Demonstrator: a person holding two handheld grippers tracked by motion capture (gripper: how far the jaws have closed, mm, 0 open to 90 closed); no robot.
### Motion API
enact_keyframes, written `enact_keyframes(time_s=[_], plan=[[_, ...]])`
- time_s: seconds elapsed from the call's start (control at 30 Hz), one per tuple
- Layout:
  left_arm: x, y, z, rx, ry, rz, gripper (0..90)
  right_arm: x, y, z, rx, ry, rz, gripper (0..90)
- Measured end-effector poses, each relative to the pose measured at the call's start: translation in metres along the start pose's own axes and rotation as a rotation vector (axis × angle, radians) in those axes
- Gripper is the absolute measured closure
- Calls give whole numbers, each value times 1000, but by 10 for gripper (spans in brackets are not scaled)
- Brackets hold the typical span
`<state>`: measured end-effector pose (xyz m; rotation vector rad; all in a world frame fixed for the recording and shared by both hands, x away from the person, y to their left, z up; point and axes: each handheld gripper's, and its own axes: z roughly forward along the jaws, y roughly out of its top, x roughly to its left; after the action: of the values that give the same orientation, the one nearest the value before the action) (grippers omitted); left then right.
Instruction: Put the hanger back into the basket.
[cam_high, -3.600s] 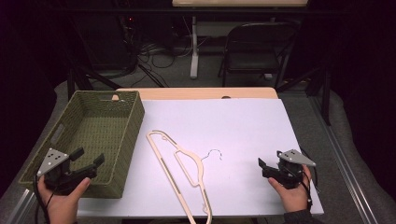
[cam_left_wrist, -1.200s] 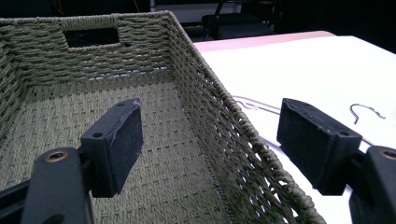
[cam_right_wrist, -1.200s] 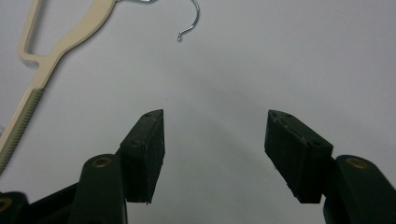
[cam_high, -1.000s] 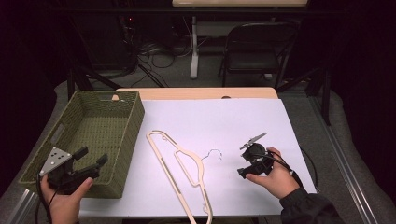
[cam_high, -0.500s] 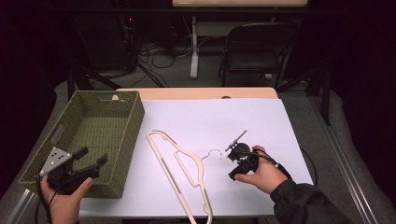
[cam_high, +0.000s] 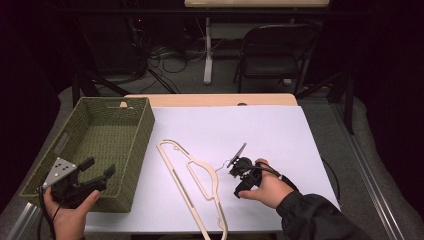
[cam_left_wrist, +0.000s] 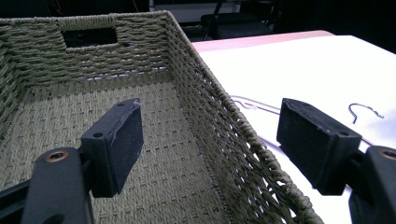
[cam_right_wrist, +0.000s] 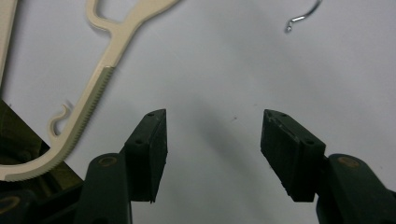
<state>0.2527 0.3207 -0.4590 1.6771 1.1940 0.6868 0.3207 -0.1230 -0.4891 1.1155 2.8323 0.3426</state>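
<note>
On the white table, hanger lies seemingly just left of right gripper.

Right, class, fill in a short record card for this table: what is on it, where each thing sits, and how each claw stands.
surface: table under a white sheet
basket: green woven basket at the left, nothing seen inside
hanger: cream hanger flat on the sheet, its metal hook toward the right claw
left claw: left claw open, astride the basket's near right wall
right claw: right claw open, over bare sheet beside the hanger, holding nothing
</note>
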Motion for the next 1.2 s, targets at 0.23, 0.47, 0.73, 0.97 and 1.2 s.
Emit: enact_keyframes(time_s=[0.23,0.47,0.73,0.97,1.2], plan=[[0,0,0,-1,0,0,227,15,9,8,12,14,-42,413],[0,0,0,-1,-2,0,227,30,17,17,17,32,-76,413],[0,0,0,1,-3,-1,227,42,24,24,20,52,-105,418],[0,0,0,-2,-5,-2,227,50,26,29,33,59,-120,419],[0,0,1,0,-5,-4,227,55,28,35,52,63,-139,421]])
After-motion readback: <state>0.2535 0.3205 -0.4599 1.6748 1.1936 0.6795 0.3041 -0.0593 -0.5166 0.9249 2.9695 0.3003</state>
